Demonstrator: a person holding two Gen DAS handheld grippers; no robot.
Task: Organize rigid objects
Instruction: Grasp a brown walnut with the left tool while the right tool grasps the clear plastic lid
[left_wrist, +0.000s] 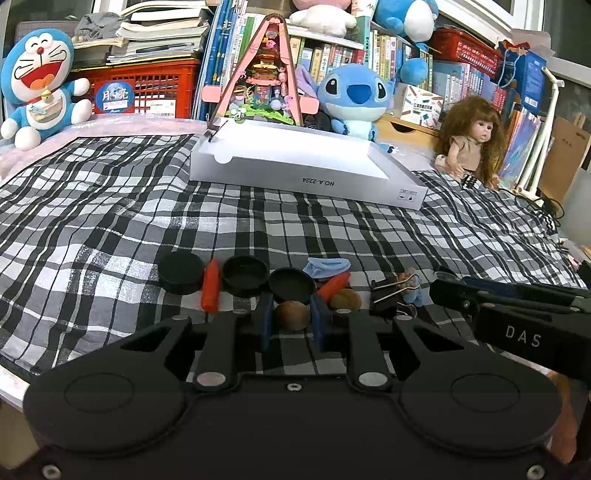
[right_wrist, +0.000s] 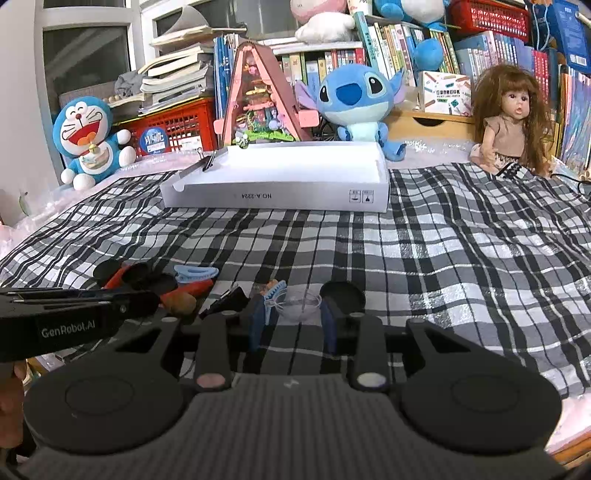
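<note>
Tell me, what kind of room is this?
Probably a child's bedroom or a home study corner. Plush toys, such as the Stitch plush, and a long-haired doll sit along the back, crowded bookshelves rise behind them, and a checked cloth covers the soft surface in front.

A black-and-white checked cloth (left_wrist: 110, 206) covers the surface. Behind it stands a crowded bookshelf (right_wrist: 406, 48) with upright books, stacked books on a red crate (left_wrist: 155, 88), plush toys (right_wrist: 354, 99), a long-haired doll (right_wrist: 513, 118) and a window (right_wrist: 88, 48) at the left.
</note>
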